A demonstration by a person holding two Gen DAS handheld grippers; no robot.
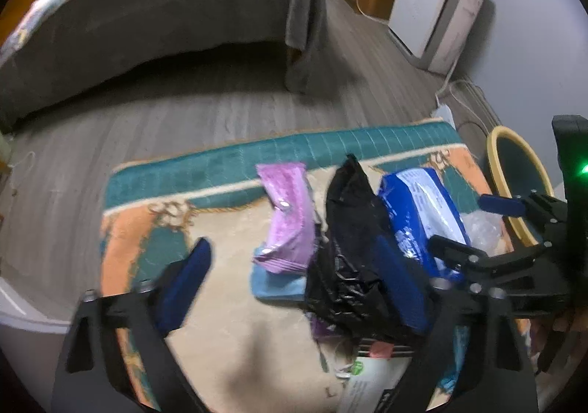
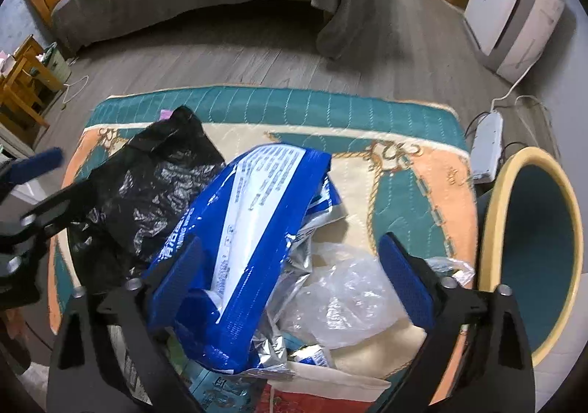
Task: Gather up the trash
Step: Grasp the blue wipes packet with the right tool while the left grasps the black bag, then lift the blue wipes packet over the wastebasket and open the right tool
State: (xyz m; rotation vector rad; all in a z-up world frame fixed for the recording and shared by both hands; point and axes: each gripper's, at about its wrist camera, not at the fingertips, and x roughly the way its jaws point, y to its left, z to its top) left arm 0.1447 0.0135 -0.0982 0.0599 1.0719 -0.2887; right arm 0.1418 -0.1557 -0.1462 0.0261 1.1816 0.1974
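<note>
A trash pile lies on a patterned rug (image 1: 228,339). In the left wrist view I see a purple wrapper (image 1: 288,218), a black plastic bag (image 1: 352,247) and a blue-and-white packet (image 1: 422,214). My left gripper (image 1: 294,284) is open, its fingers either side of the purple wrapper and black bag. In the right wrist view my right gripper (image 2: 294,273) is open above the blue-and-white packet (image 2: 250,236) and a clear plastic bag (image 2: 345,299). The black bag (image 2: 147,188) lies to the left.
A round bin with a yellow rim (image 2: 533,247) stands right of the rug; it also shows in the left wrist view (image 1: 514,174). A bed with a grey cover (image 1: 165,15) is behind. A power strip (image 2: 487,144) and white cabinet (image 2: 514,1) are at the right.
</note>
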